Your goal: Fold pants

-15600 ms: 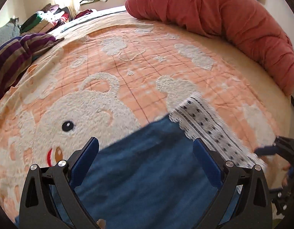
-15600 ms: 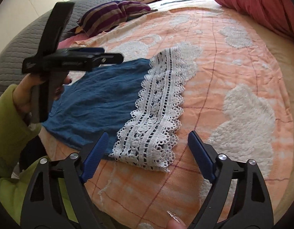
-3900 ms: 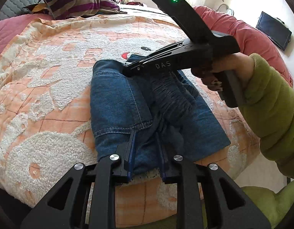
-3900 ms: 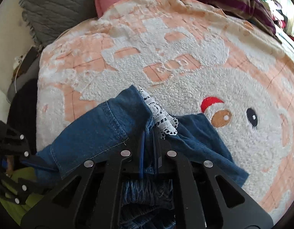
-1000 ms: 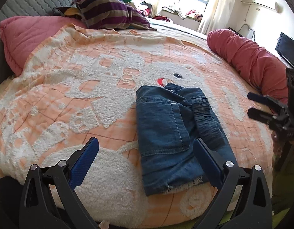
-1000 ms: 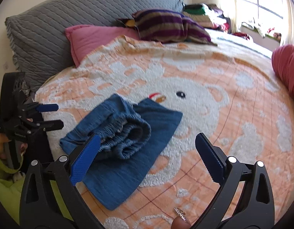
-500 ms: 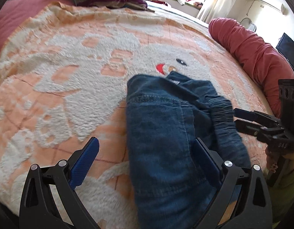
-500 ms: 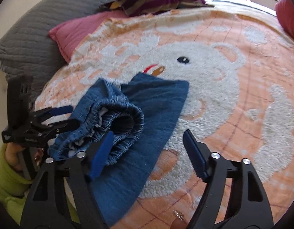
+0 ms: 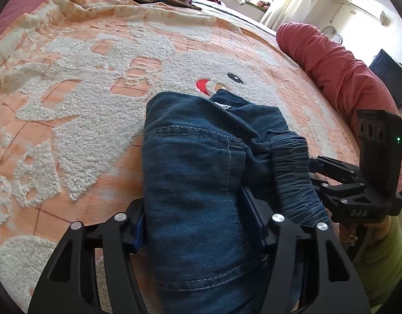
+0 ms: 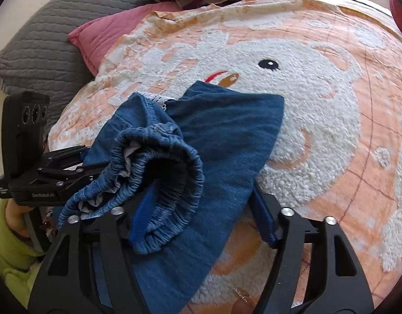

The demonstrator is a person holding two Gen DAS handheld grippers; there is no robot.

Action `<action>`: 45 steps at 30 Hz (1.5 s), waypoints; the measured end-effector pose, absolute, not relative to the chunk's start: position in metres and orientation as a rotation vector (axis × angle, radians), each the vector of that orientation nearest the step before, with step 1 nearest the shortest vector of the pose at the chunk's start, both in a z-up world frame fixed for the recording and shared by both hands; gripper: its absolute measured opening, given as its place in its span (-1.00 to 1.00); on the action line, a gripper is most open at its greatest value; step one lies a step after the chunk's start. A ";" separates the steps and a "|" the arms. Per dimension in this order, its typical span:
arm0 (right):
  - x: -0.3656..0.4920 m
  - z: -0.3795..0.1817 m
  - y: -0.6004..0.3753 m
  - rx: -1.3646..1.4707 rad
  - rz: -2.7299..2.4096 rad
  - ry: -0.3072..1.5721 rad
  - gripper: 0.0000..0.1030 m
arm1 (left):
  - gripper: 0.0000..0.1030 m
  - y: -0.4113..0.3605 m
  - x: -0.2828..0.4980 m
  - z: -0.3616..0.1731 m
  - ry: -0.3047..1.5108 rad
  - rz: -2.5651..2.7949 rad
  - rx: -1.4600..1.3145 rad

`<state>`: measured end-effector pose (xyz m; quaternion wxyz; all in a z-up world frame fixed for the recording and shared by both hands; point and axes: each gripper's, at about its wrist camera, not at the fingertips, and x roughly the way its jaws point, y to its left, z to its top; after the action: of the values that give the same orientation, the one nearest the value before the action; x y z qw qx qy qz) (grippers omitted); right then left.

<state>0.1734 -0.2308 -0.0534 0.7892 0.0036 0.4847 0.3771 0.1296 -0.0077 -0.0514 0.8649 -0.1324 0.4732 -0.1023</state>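
Both my grippers closing on the folded pants (image 9: 201,183).
Left gripper (image 9: 195,219) and right gripper (image 10: 203,209) straddle denim on the blanket (image 9: 83,120); pad contact unclear.

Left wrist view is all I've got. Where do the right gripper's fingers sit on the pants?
Observer: One finger of the right gripper is inside the open waistband. The other is at the outer edge of the pants. The jaws are closing with denim between them.
Operator: Anything showing inside the waistband?
Observer: Pale lining, bunched up near the left gripper.
Operator: What's beyond the blanket's head end?
Observer: A grey quilted cushion, behind the pink pillow.
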 end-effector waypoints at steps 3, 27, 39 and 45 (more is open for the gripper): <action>0.165 -0.045 -0.224 -0.027 0.814 0.997 -0.55 | -0.22 -0.013 0.126 -0.044 0.973 -0.210 -0.258; 0.233 0.005 -0.193 -0.082 0.784 0.790 -0.72 | -0.40 -0.003 0.197 0.007 0.848 -0.137 -0.227; 0.258 -0.022 -0.181 -0.144 0.718 0.834 -0.71 | -0.40 0.006 0.227 -0.020 0.876 -0.094 -0.212; 0.265 -0.035 -0.190 -0.165 0.633 0.873 -0.42 | -0.30 0.016 0.229 -0.036 0.898 -0.071 -0.241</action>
<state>0.2648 -0.1900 -0.0346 0.8548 -0.0784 0.4153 0.3010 0.2286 0.0164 -0.0358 0.8932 -0.1163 0.4329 -0.0342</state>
